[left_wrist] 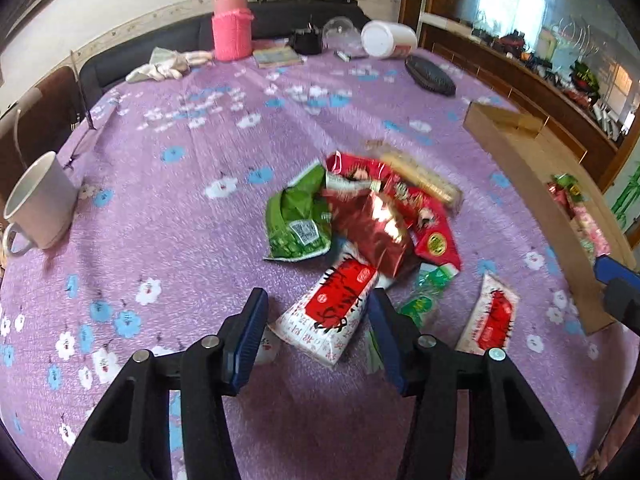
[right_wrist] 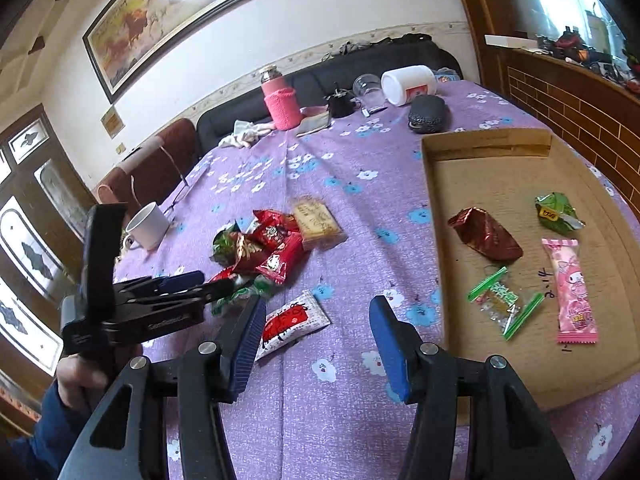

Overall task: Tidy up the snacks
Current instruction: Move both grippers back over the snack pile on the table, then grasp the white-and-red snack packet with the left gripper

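Note:
A heap of snack packets (left_wrist: 372,220) lies mid-table on the purple flowered cloth: green, red foil, red and a biscuit pack. My left gripper (left_wrist: 318,308) hovers open over a white-and-red packet (left_wrist: 332,312) at the heap's near edge, its pads apart from it. A second white-and-red packet (right_wrist: 296,320) lies on the cloth just left of centre under my right gripper (right_wrist: 316,312), which is open and holds nothing. The cardboard tray (right_wrist: 500,176) to the right holds a red foil packet (right_wrist: 484,236), a green one (right_wrist: 556,208), a pink one (right_wrist: 574,292) and a clear bag (right_wrist: 500,300).
A white mug (left_wrist: 40,204) stands near the left table edge. At the far end are a pink bottle (left_wrist: 232,28), a white jar on its side (left_wrist: 388,38), a black case (left_wrist: 430,76), a glass and a crumpled cloth (left_wrist: 164,66). A sofa and chairs border the table.

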{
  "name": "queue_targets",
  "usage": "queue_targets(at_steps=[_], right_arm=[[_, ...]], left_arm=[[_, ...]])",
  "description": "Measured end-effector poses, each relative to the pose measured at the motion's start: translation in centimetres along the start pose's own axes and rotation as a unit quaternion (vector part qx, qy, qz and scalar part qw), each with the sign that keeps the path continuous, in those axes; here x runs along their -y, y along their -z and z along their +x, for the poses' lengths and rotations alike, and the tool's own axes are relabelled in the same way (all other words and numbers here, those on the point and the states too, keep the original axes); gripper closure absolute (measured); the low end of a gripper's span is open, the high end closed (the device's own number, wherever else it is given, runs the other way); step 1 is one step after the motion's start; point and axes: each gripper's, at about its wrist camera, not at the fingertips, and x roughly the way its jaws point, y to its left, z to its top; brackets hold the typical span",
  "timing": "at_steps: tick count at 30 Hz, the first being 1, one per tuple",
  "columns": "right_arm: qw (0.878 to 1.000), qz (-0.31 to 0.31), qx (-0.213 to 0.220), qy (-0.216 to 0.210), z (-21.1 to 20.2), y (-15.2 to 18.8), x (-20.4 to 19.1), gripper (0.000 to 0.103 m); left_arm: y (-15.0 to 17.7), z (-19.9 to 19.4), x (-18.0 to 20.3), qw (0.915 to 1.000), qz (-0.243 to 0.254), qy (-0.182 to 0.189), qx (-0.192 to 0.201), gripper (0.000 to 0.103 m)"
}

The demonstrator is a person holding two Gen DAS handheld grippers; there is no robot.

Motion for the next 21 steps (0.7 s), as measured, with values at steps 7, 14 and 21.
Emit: queue_targets(at_steps=[7, 14, 21], right_arm=[[1.0, 0.014, -0.02, -0.013, 1.4, 0.1, 0.3, 0.045], [0.999, -0.006, -0.044, -0.025, 2.6, 0.1, -1.6, 0.045], [0.993, -0.008, -0.117, -0.013, 5.6, 0.5, -3.4, 0.045]], left_arm=[[-0.7, 0.8, 1.4, 0.9994, 0.03, -0.008, 0.013, 0.062], [-0.5, 0.1, 1.1, 0.9994, 0.026, -0.001, 0.024, 0.079], [-0.7, -2.8, -1.6, 0.9965, -0.027, 0.035, 0.071, 0.08]])
